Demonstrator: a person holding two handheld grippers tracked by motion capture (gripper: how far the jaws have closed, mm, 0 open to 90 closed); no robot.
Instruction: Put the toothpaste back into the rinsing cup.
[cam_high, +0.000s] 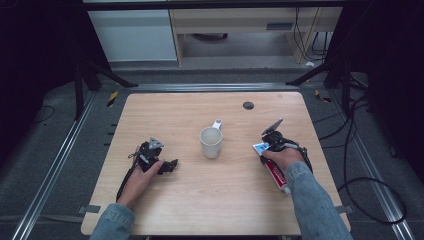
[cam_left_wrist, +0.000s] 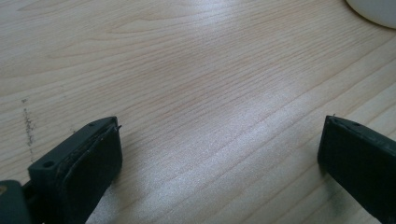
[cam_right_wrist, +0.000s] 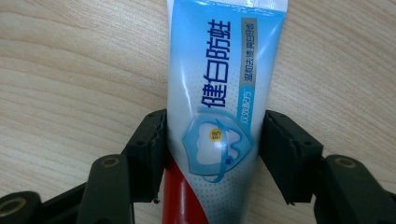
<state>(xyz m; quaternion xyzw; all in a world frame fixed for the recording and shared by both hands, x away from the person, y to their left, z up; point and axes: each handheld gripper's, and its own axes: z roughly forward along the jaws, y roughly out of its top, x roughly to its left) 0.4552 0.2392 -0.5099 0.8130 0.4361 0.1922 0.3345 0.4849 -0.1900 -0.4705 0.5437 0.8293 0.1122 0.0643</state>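
Right gripper view shows your right hand-held gripper (cam_right_wrist: 212, 158) straddling the toothpaste tube (cam_right_wrist: 219, 93), which lies flat on the surface (cam_right_wrist: 70, 70), pads touching both sides for a mid-body lift, while your left hand-held gripper (cam_left_wrist: 219, 154) rests spread and empty beside the mug (cam_high: 211, 141).

mug (cam_high: 211, 142) left of toothpaste tube (cam_high: 276, 172)

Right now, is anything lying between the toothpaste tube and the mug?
Nothing visible does. Bare table lies between the tube, which sits between the right gripper's jaws, and the mug.
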